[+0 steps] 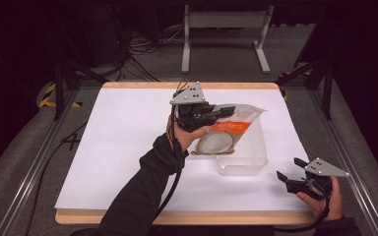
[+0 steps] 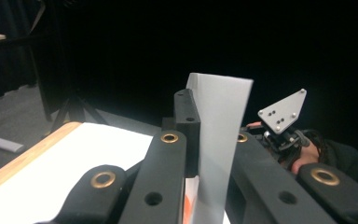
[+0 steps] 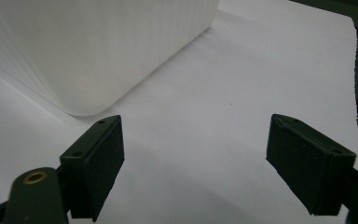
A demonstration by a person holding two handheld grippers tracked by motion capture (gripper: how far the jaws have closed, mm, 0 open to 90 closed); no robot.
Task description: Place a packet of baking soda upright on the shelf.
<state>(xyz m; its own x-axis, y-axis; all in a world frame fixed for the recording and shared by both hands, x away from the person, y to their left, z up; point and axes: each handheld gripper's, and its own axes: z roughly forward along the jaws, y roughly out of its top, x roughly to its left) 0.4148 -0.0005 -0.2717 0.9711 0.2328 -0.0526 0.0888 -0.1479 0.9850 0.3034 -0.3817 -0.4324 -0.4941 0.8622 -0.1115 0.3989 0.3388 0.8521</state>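
My left gripper is lifted over the middle of the table and is shut on the top edge of a clear plastic bag. The bag has an orange label and holds a round white item. It hangs over the left side of a translucent white container. In the left gripper view the bag's pale edge stands pinched between the jaws. My right gripper rests near the table's front right corner, open and holding nothing. In the right gripper view the container stands just ahead to the upper left.
The white table top has a wooden rim. A metal frame stand and loose cables lie on the floor beyond the far edge. The other hand's gripper with its grey plate appears in the left gripper view.
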